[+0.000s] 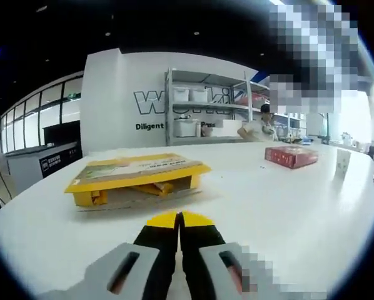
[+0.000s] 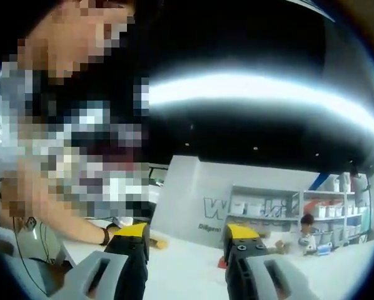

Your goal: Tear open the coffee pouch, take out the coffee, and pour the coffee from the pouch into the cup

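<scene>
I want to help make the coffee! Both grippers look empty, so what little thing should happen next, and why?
Probably open the left gripper and move it toward the yellow box lying on the white table. Its jaws are shut on nothing, and the box sits just ahead with its front open. The right gripper is open but tilted up, away from the table. No pouch or cup can be made out yet.

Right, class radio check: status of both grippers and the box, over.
Left gripper shut, empty. Right gripper open, empty. Yellow box on white table, untouched. Red box beyond.
</scene>
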A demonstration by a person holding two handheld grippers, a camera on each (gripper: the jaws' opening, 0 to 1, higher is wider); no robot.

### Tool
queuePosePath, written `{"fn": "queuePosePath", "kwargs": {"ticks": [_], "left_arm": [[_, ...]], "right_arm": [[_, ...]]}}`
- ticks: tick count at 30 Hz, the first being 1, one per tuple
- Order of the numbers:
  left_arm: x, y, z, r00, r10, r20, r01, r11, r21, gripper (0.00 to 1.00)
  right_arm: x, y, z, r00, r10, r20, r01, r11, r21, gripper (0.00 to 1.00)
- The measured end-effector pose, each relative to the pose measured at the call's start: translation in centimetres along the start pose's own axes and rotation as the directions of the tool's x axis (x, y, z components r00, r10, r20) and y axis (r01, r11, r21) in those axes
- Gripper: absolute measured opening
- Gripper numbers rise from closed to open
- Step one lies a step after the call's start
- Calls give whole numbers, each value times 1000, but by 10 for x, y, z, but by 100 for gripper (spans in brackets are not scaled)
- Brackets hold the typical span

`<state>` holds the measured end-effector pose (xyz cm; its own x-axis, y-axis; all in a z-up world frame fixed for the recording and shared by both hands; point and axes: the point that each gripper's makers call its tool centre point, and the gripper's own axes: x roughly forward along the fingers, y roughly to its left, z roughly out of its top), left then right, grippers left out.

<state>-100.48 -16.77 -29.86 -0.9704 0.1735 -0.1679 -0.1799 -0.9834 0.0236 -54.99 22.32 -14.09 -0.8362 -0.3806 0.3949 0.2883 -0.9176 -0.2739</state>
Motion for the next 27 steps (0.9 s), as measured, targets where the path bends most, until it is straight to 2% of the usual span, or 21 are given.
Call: {"fn": "queuePosePath", "kwargs": {"ticks": [11, 14, 15, 16, 17, 24, 27], "left_arm": [[4, 2, 3, 1000, 3, 7, -3, 999, -35, 4], [7, 0, 3, 1000, 1, 4, -1, 1000, -22, 4], [8, -1, 3, 1000, 0, 2, 0, 1000, -20, 7], [10, 0, 3, 1000, 6, 1, -6, 999, -45, 16], [12, 0, 3, 1000, 8, 2, -8, 998, -57, 21], [28, 3, 5, 999, 39, 0, -39, 998, -45, 25], [39, 5, 2, 998, 58, -22, -59, 998, -36, 31]], "right_arm": [[0, 4, 0, 1000, 8, -5, -8, 1000, -1, 48], [0, 7, 0, 1000, 11, -1, -11, 1000, -3, 48], [0, 7, 0, 1000, 12, 1, -12, 1000, -2, 48], [0, 8, 0, 1000, 14, 1, -14, 1000, 1, 48], [0, 9, 0, 1000, 16, 1, -16, 1000, -1, 48], [-3, 4, 2, 1000, 5, 1, -5, 1000, -14, 48], [-5, 0, 2, 1000, -4, 1, 4, 1000, -18, 48]]}}
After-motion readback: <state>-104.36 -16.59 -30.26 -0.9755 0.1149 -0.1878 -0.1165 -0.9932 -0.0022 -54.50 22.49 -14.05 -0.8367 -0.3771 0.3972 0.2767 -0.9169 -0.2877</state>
